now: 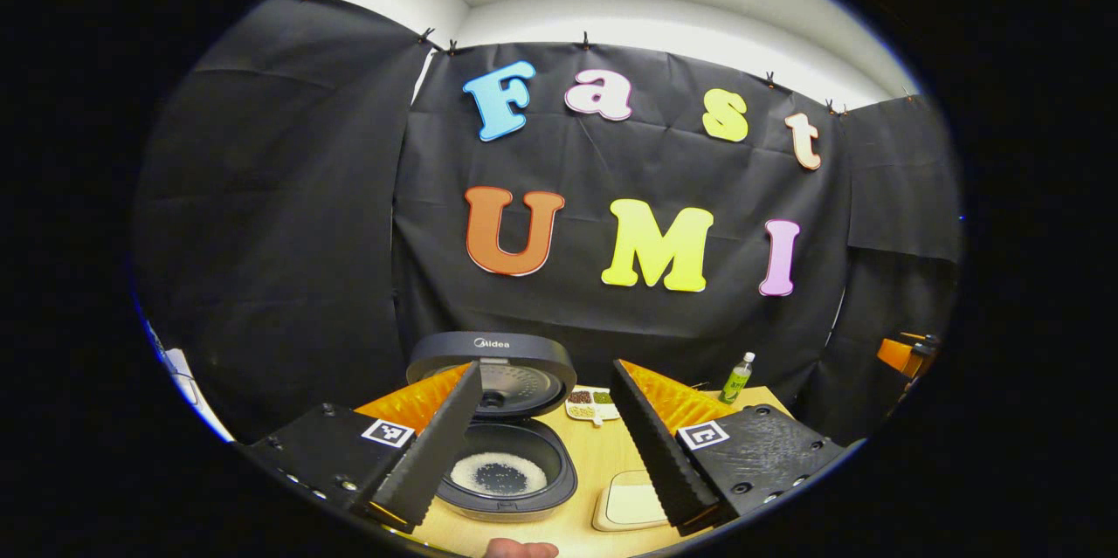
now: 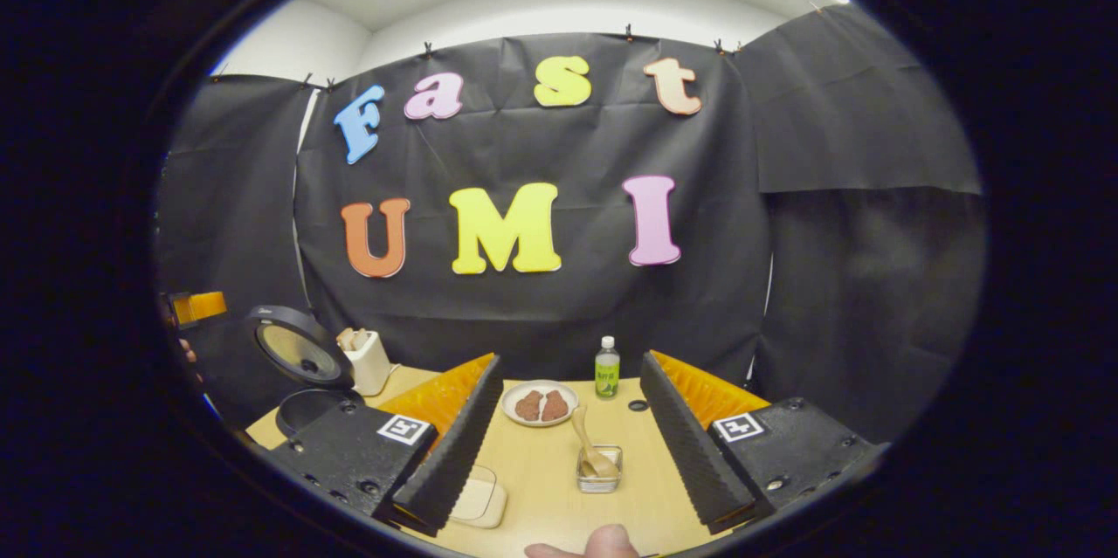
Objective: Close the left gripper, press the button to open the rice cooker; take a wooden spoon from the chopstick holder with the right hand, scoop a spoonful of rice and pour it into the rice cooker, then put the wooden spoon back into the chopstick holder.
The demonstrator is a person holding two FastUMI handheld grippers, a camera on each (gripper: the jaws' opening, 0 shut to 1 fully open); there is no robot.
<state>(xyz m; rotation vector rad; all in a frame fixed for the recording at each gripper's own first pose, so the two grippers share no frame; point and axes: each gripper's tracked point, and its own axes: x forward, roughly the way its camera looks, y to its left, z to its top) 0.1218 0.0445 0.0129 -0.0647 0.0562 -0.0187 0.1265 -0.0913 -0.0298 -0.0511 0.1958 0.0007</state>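
Both fingers of the left gripper (image 1: 546,444) stand nearest in the left gripper view, spread wide with nothing between them, and they frame the rice cooker (image 1: 505,462) on the wooden table (image 1: 576,453). Its lid (image 1: 493,370) is already raised and leans back, so the pot below is open from above; a pale ring of rice with a dark middle lies at the bottom. This gripper seems to wait just in front of the cooker, because its pressing job looks done. In the right gripper view the right gripper (image 2: 568,449) is also open and empty, held above the table. Between its fingers stands a small glass container (image 2: 599,468), and the wooden spoon (image 2: 589,444) leans in it with the bowl down and the handle tilted up and back. So the spoon is not yet returned. The chopstick holder (image 2: 368,361) stands far to the left, just beside the open lid, well apart from the spoon. I judge that the remaining step is to grasp the handle and carry it there. A plate with two brown pieces (image 2: 540,403) and a green bottle (image 2: 607,368) stand behind the container.
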